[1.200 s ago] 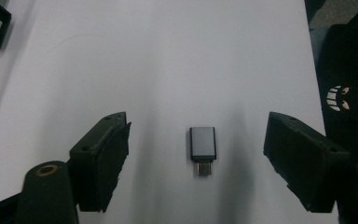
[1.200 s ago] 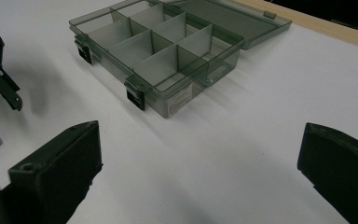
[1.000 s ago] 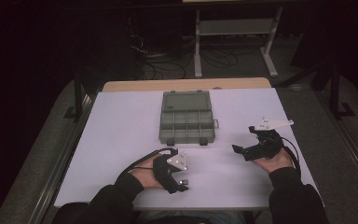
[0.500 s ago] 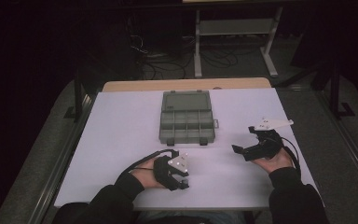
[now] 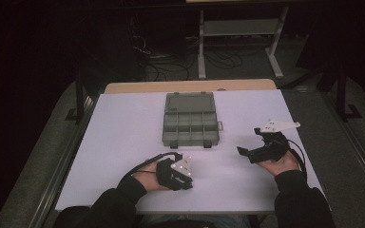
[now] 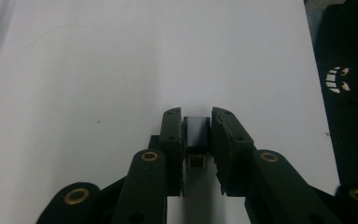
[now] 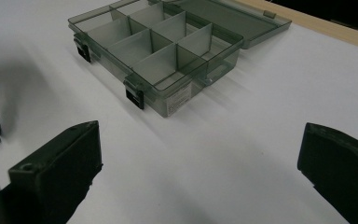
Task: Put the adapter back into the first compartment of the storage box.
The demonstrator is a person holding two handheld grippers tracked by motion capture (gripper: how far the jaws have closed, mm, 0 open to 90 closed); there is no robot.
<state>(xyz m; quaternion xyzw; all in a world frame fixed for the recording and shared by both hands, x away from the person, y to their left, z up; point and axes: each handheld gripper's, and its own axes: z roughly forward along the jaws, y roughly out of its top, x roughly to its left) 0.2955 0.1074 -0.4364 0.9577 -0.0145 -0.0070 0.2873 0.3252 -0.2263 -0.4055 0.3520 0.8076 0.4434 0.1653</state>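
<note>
A clear grey organiser box (image 5: 190,124) lies open at the middle of the white table, its lid folded back and its compartments (image 7: 158,51) empty. My left gripper (image 5: 187,183) rests near the front edge, left of centre. Its jaws have just been closing, and in the left gripper view the left gripper (image 6: 196,121) stands shut with a small dark block (image 6: 196,133) between the pads. My right gripper (image 5: 249,141) lies at the right of the table, facing the box. Its jaws stand wide apart, and the right gripper (image 7: 200,172) has only bare table between them.
The white tabletop (image 5: 123,133) ends in a wooden strip (image 5: 190,86) at the back. Beyond it, a metal stand (image 5: 240,33) and cables lie on the dark floor. A dark shape (image 6: 349,93) borders the table in the left gripper view.
The left gripper's jaws have drawn together. Both hands and the box lie where they were.
</note>
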